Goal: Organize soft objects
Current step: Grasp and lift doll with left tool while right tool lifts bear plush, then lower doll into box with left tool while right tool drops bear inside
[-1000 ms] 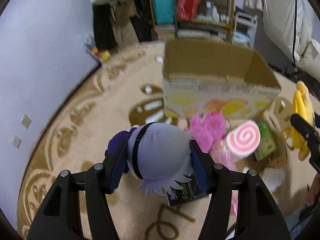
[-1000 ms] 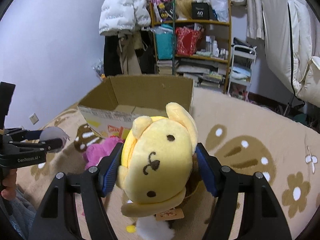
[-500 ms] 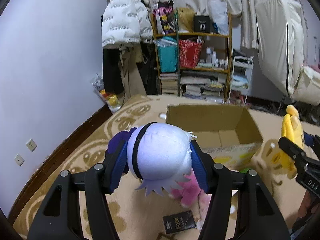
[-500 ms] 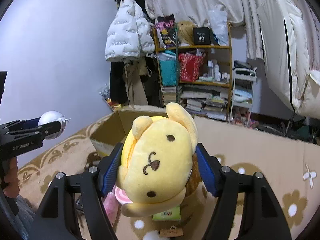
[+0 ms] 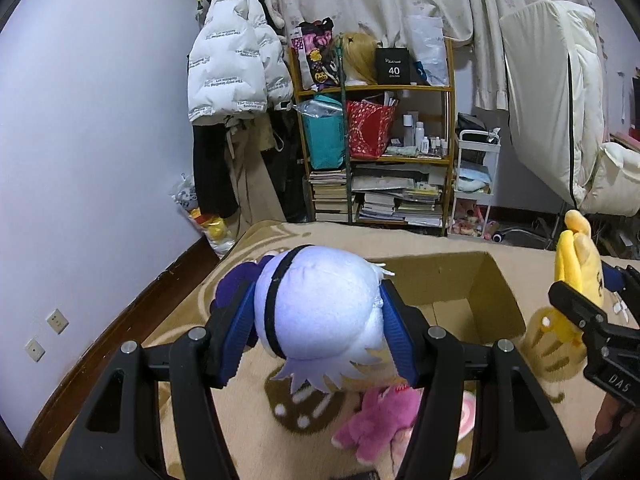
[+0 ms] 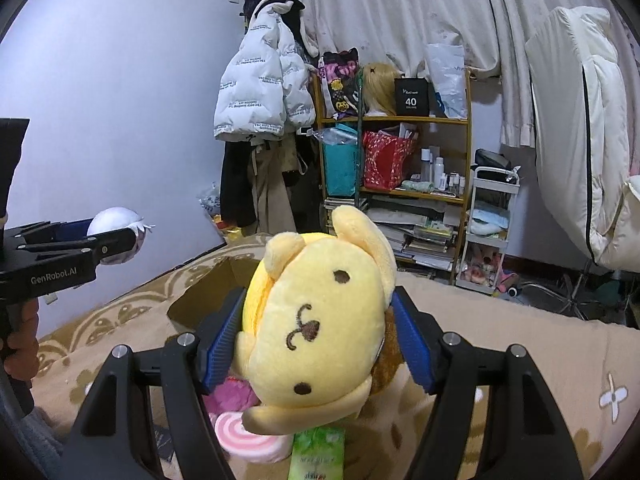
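Raised higher over the cardboard box (image 5: pixel 472 292) than a second ago, both grippers, with more wall and shelf now in sight; left gripper (image 5: pixel 316 320) clamped on the white-haired plush doll (image 5: pixel 320 308), blue pads pressed to both sides of its head, a black band running over the crown, purple body poking out to the left; held above the box's near left corner; right gripper (image 6: pixel 320 330) closed around the yellow dog plush (image 6: pixel 320 320), face toward the camera, pads squeezing its cheeks, brown fabric showing at its right side; hanging over the box's near right edge, box mostly hidden behind it in the right wrist view; box open, standing on the patterned beige rug (image 5: pixel 248 432); on the rug just in front of the box, pink plush (image 5: pixel 376 424), pink-and-white swirl cushion (image 6: pixel 248 440) touching it, green packet (image 6: pixel 318 456) beside the cushion; far beyond the box, against the wall, wooden shelf (image 5: pixel 380 152) packed with books, bags and bottles; left of the shelf, white puffer jacket (image 5: pixel 236 64) hanging; right of the shelf, small white cart (image 5: pixel 476 184).
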`<state>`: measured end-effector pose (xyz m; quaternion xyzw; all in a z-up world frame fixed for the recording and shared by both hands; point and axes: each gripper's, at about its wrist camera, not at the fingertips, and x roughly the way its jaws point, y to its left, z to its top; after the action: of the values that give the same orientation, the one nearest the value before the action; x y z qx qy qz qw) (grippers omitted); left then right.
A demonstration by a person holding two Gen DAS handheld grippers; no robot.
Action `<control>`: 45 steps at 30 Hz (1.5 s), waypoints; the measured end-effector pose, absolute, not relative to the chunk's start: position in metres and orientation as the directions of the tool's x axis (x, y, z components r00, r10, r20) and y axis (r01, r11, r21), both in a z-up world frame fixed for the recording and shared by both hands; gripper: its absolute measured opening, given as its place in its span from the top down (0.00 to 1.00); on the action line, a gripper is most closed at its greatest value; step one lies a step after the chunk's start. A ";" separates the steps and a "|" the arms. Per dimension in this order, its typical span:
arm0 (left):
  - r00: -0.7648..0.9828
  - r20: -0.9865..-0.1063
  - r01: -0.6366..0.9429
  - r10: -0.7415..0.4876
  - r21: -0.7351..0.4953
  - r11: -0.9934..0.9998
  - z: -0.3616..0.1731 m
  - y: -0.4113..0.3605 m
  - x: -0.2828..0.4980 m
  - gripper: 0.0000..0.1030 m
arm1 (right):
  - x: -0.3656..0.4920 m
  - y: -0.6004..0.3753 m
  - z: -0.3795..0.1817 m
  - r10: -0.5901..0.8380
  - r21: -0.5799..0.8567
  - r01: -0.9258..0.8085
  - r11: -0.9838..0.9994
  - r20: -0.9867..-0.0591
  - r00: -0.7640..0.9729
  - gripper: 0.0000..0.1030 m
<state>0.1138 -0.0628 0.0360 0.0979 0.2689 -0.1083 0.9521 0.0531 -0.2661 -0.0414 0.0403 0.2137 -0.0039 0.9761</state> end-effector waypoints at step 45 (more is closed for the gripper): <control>0.685 -0.678 0.380 -0.266 0.021 0.925 -0.045 -0.108 0.175 0.39 | 0.128 -0.278 -0.108 0.074 0.084 -0.036 0.996 -0.517 0.853 0.26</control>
<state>0.1750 -0.1080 -0.0455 0.0800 0.3555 -0.1766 0.9144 0.1283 -0.2780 -0.1077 0.0354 0.2698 0.0287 0.9618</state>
